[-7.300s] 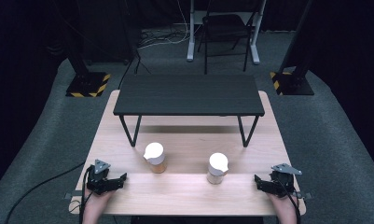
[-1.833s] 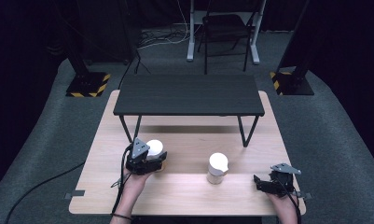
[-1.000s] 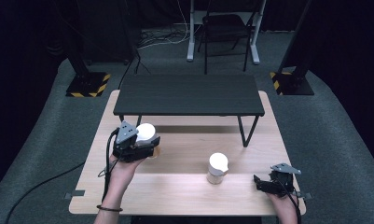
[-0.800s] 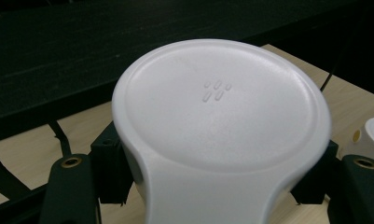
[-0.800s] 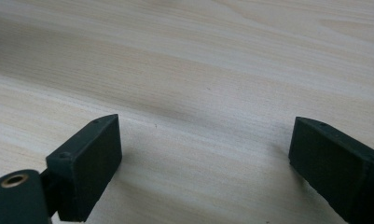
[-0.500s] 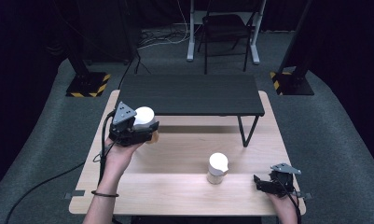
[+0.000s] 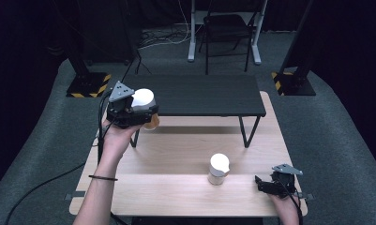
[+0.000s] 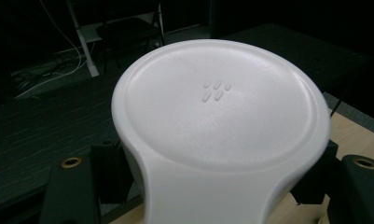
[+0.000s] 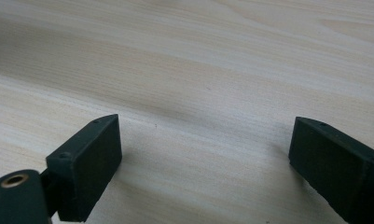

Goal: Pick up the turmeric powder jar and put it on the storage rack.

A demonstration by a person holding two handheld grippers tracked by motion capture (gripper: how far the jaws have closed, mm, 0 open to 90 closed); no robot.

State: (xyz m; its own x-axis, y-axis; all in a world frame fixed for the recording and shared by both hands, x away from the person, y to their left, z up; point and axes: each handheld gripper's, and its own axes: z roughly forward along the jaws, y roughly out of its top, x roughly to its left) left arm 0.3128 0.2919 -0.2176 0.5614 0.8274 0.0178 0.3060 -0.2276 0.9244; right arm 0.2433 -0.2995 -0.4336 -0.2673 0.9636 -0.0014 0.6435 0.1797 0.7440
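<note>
A paper cup with a white lid (image 7: 142,99) hangs in the air by the left end of the black shelf (image 7: 204,95). My left gripper (image 7: 132,113) is shut on it. In the left gripper view the lid (image 8: 219,107) sits close to the camera, and the black jaws of the left gripper (image 8: 212,186) press on the cup's sides from either side. A second lidded cup (image 7: 218,168) stands on the wooden table (image 7: 176,150), right of centre. At the front right corner my right gripper (image 7: 263,183) rests low over the table. Its jaws (image 9: 203,158) stand open with bare wood between them.
The black shelf stands on thin legs across the back of the table. Behind it on the grey carpet are a chair (image 7: 225,28) and two stands with yellow-black bases (image 7: 88,84) (image 7: 293,82). A cable (image 7: 40,187) trails off to the left.
My left gripper has lifted the cup off the table and carried it up and back to the shelf's left end. The right gripper has kept still.
</note>
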